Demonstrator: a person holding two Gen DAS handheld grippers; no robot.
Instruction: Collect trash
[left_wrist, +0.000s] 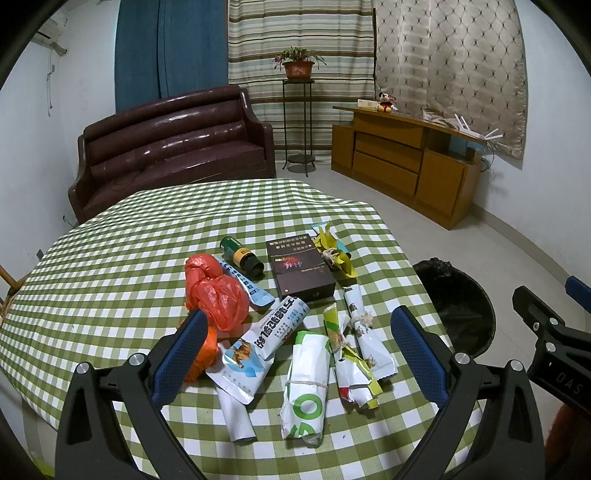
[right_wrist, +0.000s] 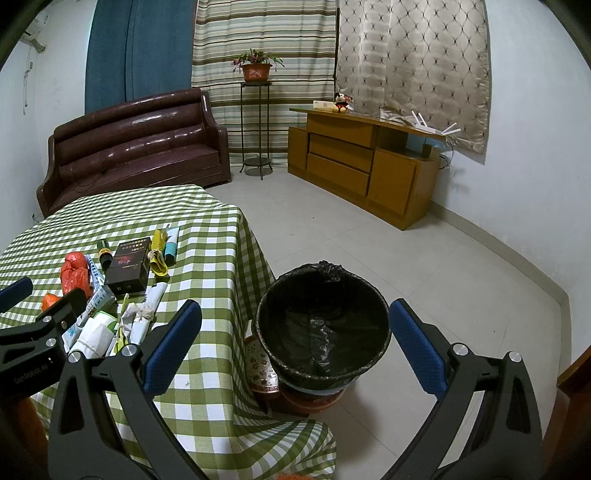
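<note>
Trash lies on the green checked table (left_wrist: 110, 266): an orange plastic bag (left_wrist: 214, 291), a dark box (left_wrist: 299, 269), a green bottle (left_wrist: 242, 255), yellow wrappers (left_wrist: 334, 251), a blue-and-white pouch (left_wrist: 266, 332), a rolled green-and-white bag (left_wrist: 306, 384) and tied paper rolls (left_wrist: 364, 339). My left gripper (left_wrist: 299, 347) hovers open just above the near wrappers, holding nothing. My right gripper (right_wrist: 295, 343) is open and empty above the bin (right_wrist: 323, 325), which is lined with a black bag and stands on the floor beside the table (right_wrist: 207, 236). The same trash pile (right_wrist: 122, 273) shows at the left of the right wrist view.
A brown sofa (left_wrist: 170, 147) stands behind the table, with a plant stand (left_wrist: 299, 122) and a wooden cabinet (left_wrist: 402, 162) along the far wall. The bin (left_wrist: 458, 302) sits past the table's right edge. The right gripper's body (left_wrist: 554, 332) shows at the far right. Tiled floor (right_wrist: 424, 258) lies beyond the bin.
</note>
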